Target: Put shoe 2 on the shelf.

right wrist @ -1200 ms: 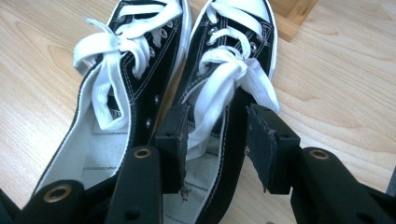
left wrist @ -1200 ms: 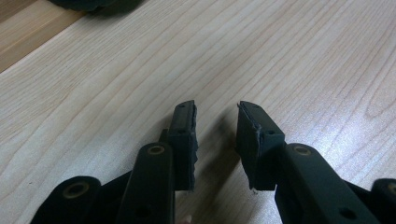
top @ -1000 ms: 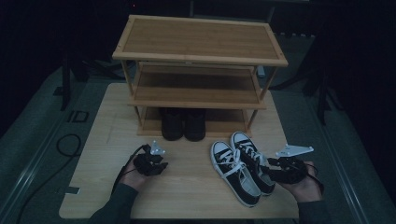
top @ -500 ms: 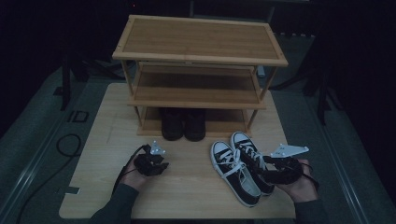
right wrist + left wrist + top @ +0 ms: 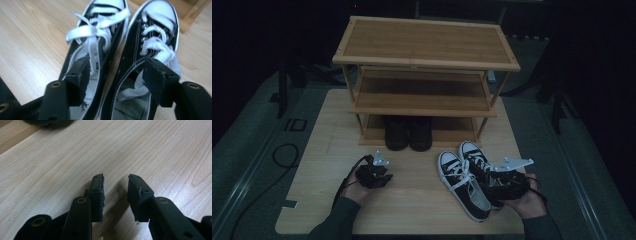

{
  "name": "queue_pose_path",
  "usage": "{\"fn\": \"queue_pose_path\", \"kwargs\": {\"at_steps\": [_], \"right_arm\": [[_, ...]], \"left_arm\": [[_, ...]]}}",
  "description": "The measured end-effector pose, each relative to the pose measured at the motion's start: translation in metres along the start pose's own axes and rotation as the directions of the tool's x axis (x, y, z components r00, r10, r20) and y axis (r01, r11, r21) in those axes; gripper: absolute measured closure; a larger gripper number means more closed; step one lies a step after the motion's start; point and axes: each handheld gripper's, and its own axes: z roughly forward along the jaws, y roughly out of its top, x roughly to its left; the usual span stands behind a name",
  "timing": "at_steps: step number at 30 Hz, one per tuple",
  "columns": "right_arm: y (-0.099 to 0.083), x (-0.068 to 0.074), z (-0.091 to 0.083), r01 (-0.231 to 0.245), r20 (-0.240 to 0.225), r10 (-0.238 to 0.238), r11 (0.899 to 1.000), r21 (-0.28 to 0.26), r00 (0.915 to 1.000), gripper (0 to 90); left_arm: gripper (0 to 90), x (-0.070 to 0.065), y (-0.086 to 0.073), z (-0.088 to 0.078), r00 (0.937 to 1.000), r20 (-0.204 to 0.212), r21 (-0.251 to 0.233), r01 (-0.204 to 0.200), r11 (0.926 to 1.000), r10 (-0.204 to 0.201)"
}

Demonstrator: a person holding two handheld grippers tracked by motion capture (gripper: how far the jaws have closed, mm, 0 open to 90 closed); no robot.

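A pair of black sneakers with white laces and toe caps lies on the table at the right, toes toward the rack: the left sneaker (image 5: 462, 187) (image 5: 100, 32) and the right sneaker (image 5: 477, 161) (image 5: 155, 27). My right gripper (image 5: 491, 181) (image 5: 117, 62) hovers at their heels. Its jaws have just been opening, one over each shoe's mouth, and the shoes' inner walls run between them untouched. My left gripper (image 5: 379, 170) (image 5: 115, 178) rests low over bare wood at the left, open, with nothing between its jaws.
A three-tier bamboo shoe rack (image 5: 427, 45) stands at the back of the wooden table (image 5: 327, 130). A pair of black boots (image 5: 408, 132) (image 5: 47, 122) sits on its bottom shelf. A cable trails from the left gripper off the table's left side.
The right hand has crept slightly to the left over the sneakers' heels. The left hand and both sneakers stay where they were.
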Motion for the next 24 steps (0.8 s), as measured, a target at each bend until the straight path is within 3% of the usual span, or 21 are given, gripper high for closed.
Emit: {"fn": "queue_pose_path", "kwargs": {"at_steps": [5, 14, 24], "right_arm": [[-0.004, -0.002, 0.007, -0.042, 0.007, 0.042, 0.999, 0.018, 0.9991, 32.0], [0.001, 0.000, 0.024, -0.037, -0.005, 0.038, 0.998, 0.060, 0.9993, 32.2], [0.005, 0.000, 0.039, -0.046, 0.007, 0.045, 0.994, 0.097, 0.9990, 44.4]], "left_arm": [[66.1, 0.000, 0.000, 0.000, 1.0000, 0.000, -0.001, 0.001, 1.0000, -0.001], [65.8, 0.000, 0.000, 0.000, 1.0000, 0.002, -0.002, 0.001, 1.0000, -0.001], [65.2, 0.000, -0.001, 0.000, 1.0000, 0.001, -0.003, 0.000, 1.0000, 0.000]]}}
